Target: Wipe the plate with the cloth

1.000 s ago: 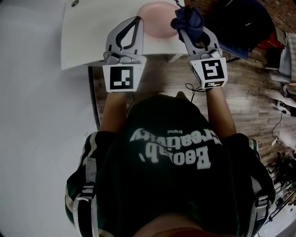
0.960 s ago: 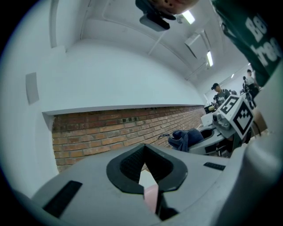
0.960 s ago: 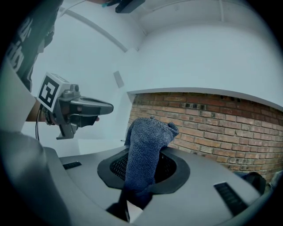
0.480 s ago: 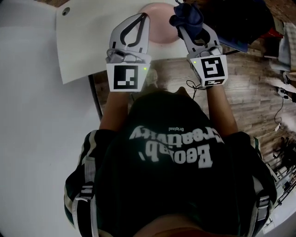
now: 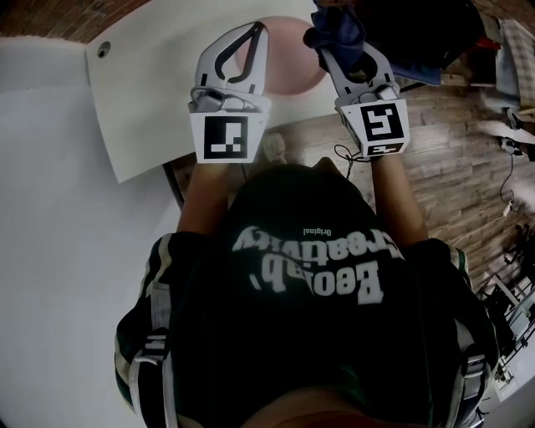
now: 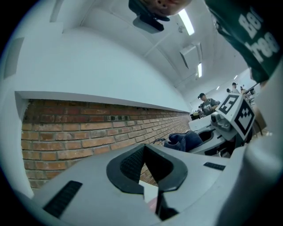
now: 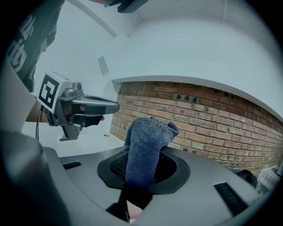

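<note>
Right claw [image 5: 336, 43] first: it's clenched on the cloth [image 5: 338, 25], a dark blue wad bunched over its tips. In the head view, my left claw [image 5: 257, 29] sits just to the left of it, tips pressed together with nothing in them. The pink plate [image 5: 291, 52] lies on the white surface [image 5: 142, 100] in the gap between the two claws. It sits just left of the cloth-bearing one and partly under the left one's tips. One plate, one cloth, two claws: that's the count.

Over to the left gripper view. The pads meet at the far end, and the loop behind them is empty. Through the loop I catch a sliver of pink, the plate [image 6: 152, 204], below this claw. Off to its right is the other claw, carrying the cloth [image 6: 183, 140].

Right gripper view now. The cloth [image 7: 148, 141] stands up out of the pinch, folded over at the top, with a brick wall [image 7: 212, 119] beyond it. No plate in sight here. The left claw [image 7: 116, 107] hangs out to the left.

My read: the cloth isn't on the plate yet. It has to come down and leftward, and the right claw is the one placed to do it.
</note>
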A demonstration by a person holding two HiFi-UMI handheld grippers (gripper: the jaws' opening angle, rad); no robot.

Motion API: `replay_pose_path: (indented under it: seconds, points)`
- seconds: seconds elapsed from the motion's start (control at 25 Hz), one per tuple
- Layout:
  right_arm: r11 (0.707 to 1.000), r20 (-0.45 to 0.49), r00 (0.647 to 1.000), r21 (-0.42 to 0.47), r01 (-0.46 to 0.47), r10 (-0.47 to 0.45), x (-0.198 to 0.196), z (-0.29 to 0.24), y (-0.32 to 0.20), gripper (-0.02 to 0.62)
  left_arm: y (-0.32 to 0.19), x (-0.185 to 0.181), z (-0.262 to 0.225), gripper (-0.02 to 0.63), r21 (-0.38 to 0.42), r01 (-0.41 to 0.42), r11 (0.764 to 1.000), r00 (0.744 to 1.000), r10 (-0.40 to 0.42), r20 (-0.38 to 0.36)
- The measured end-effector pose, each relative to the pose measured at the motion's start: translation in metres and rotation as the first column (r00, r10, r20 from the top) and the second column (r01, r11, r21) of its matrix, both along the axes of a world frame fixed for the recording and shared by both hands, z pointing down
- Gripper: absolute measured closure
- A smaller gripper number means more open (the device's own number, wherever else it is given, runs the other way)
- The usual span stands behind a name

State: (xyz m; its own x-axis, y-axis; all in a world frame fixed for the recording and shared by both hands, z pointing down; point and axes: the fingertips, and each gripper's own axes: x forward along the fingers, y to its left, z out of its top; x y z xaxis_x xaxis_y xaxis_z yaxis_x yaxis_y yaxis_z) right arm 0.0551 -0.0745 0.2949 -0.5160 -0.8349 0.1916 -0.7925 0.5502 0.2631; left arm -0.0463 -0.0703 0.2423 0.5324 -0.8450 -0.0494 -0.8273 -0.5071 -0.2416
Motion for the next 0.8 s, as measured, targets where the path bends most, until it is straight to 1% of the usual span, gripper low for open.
replay_pose_path:
  seconds: [0.16,0.28,0.44,0.56,0.68,0.8]
  points:
    - [1.000,0.004,1.000,-0.002,-0.017,0.017,0.000,0.003,-0.006,0.517,-0.008,0.004,0.005,0.603,0.006,-0.021,1.000,1.000,0.021,0.012]
    - [1.000,0.007,1.000,-0.007,-0.027,0.027,-0.002,0.004,-0.008,0.517,-0.013,0.004,0.008,0.603,-0.003,-0.035,0.999,0.999,0.035,0.009]
    - [0.999,0.010,0.999,-0.016,-0.047,0.047,0.000,0.009,-0.010,0.517,-0.016,0.004,0.013,0.603,-0.011,-0.055,0.998,0.998,0.056,0.031]
    - [0.998,0.009,0.998,-0.029,-0.060,0.060,-0.001,0.014,-0.012,0.517,-0.018,0.001,0.017,0.603,-0.017,-0.065,0.998,0.997,0.066,0.033]
    - [0.998,0.004,0.999,-0.026,-0.050,0.050,-0.010,0.014,-0.011,0.516,-0.017,-0.007,0.017,0.603,-0.011,-0.066,0.998,0.997,0.066,0.033]
    - [0.999,0.002,0.999,-0.026,-0.039,0.039,-0.011,0.012,-0.006,0.516,-0.013,-0.007,0.014,0.603,-0.009,-0.061,0.998,0.997,0.061,0.042]
